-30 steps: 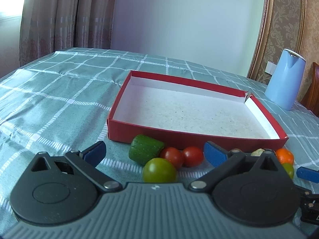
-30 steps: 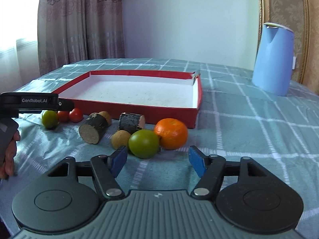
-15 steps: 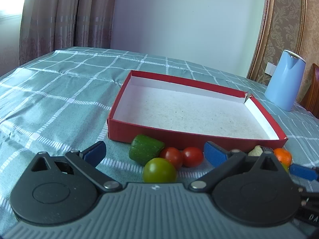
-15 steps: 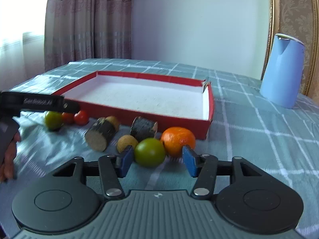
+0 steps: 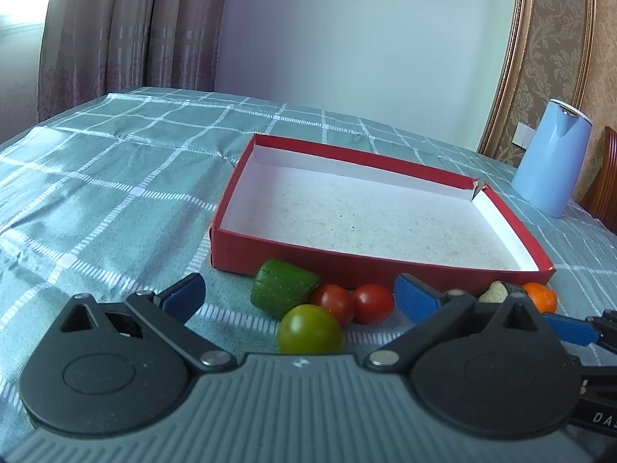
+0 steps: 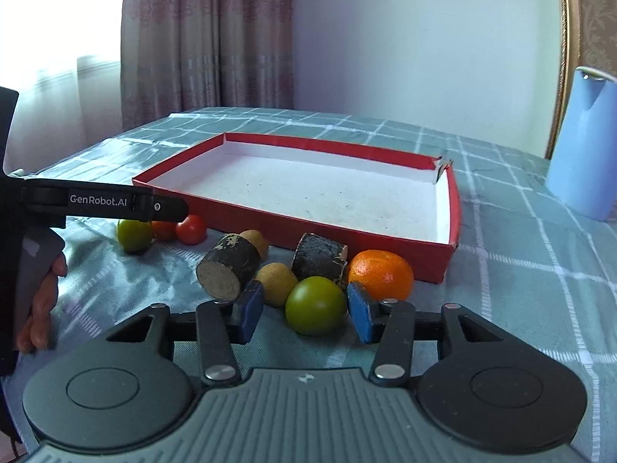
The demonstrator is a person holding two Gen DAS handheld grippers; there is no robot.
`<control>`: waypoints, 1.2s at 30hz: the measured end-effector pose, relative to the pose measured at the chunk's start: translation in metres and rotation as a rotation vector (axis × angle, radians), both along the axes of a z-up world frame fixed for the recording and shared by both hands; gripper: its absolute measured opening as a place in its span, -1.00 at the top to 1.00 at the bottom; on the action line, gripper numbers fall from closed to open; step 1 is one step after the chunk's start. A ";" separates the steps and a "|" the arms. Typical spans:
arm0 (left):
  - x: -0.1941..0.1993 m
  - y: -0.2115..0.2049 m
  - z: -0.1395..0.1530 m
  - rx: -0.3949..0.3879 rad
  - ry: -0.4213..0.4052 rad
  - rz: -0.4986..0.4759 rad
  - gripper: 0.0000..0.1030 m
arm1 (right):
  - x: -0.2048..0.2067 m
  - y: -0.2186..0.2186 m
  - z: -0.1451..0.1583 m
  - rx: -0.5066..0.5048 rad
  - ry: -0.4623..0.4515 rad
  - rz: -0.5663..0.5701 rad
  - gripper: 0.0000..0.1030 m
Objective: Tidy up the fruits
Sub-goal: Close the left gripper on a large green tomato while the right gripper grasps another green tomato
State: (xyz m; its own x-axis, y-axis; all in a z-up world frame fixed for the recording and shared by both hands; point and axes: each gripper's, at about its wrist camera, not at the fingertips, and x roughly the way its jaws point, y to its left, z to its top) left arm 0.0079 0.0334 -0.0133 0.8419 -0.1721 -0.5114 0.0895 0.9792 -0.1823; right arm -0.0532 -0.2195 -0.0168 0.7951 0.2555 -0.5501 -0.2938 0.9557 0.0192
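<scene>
A shallow red box (image 5: 285, 258) (image 6: 449, 227) with a white floor lies on the checked cloth. In the left wrist view a green round fruit (image 5: 309, 328), two red tomatoes (image 5: 353, 303) and a green cucumber piece (image 5: 283, 287) lie before its near wall. My left gripper (image 5: 299, 299) is open, its pads wide on either side of them. In the right wrist view my right gripper (image 6: 306, 308) is open, its pads either side of a green fruit (image 6: 315, 305), not touching. An orange (image 6: 381, 274), two dark stubs (image 6: 229, 266) and small brown fruits (image 6: 277, 283) lie around it.
A blue kettle (image 5: 551, 158) (image 6: 586, 142) stands to the right of the box. The left gripper's body and the hand holding it (image 6: 38, 301) show at the left of the right wrist view. Curtains and a wall lie behind the table.
My right gripper has moved forward and its pads now flank the green fruit. The left gripper has hardly moved.
</scene>
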 end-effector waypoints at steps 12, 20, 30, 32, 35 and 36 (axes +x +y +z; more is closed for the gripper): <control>0.000 0.000 0.000 -0.002 0.003 -0.002 -1.00 | 0.012 -0.002 -0.008 0.050 0.050 -0.046 0.33; -0.016 0.019 0.007 -0.050 -0.058 0.023 -1.00 | 0.007 -0.015 -0.007 0.127 0.032 -0.071 0.36; -0.034 0.010 0.001 0.136 -0.008 -0.022 -1.00 | 0.008 -0.021 -0.009 0.170 0.046 -0.065 0.36; -0.036 0.000 0.002 0.183 -0.031 -0.030 -1.00 | 0.008 -0.020 -0.009 0.169 0.047 -0.064 0.36; -0.034 -0.012 0.002 0.215 -0.026 -0.085 -1.00 | 0.008 -0.020 -0.009 0.165 0.052 -0.062 0.36; -0.032 -0.014 0.001 0.220 -0.015 -0.089 -1.00 | 0.009 -0.020 -0.009 0.165 0.053 -0.062 0.36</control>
State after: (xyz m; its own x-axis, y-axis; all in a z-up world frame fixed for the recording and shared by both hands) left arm -0.0245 0.0189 -0.0126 0.8363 -0.1323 -0.5320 0.1788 0.9832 0.0365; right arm -0.0446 -0.2397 -0.0261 0.7832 0.2972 -0.5461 -0.2290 0.9545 0.1909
